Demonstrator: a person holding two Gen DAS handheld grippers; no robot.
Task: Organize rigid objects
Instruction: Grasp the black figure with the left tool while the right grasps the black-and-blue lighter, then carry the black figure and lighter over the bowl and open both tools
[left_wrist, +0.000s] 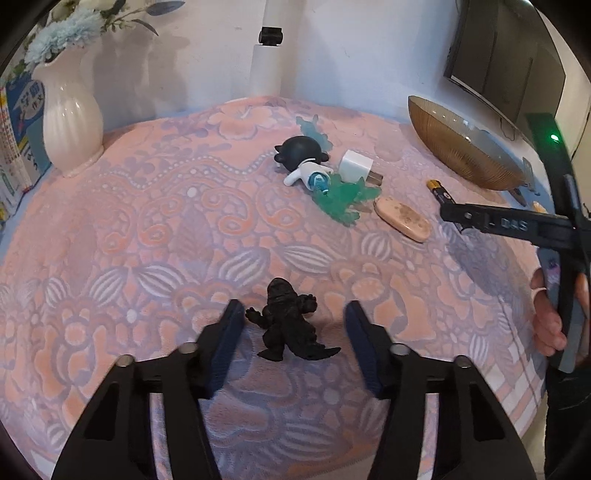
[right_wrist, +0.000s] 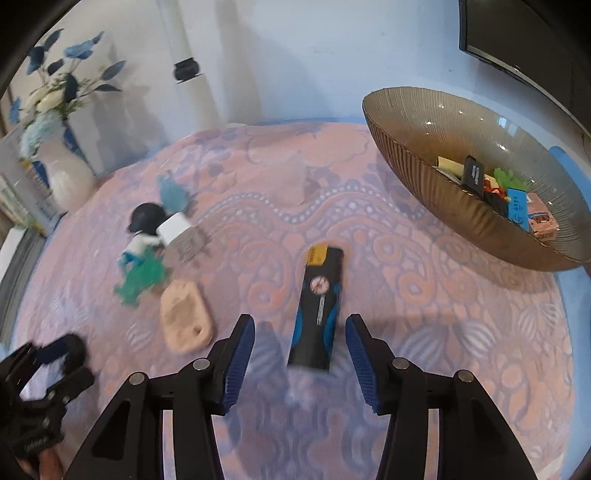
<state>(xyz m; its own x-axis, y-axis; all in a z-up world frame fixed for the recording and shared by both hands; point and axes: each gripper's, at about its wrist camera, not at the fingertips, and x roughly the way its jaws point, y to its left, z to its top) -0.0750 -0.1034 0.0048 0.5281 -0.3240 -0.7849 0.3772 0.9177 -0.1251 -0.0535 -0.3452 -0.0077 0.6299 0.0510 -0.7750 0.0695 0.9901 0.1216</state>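
My left gripper is open, its jaws on either side of a small black dinosaur figure lying on the patterned cloth. My right gripper is open, its jaws on either side of a black, blue and yellow battery lying on the cloth. Further off lie a black-headed doll, a white charger plug, a green dinosaur and a peach oval piece. A brown ribbed bowl at the right holds several small items.
A white vase with blue flowers stands at the far left, books beside it. A white post rises at the back. A dark screen hangs at the upper right. The table edge curves off at the right.
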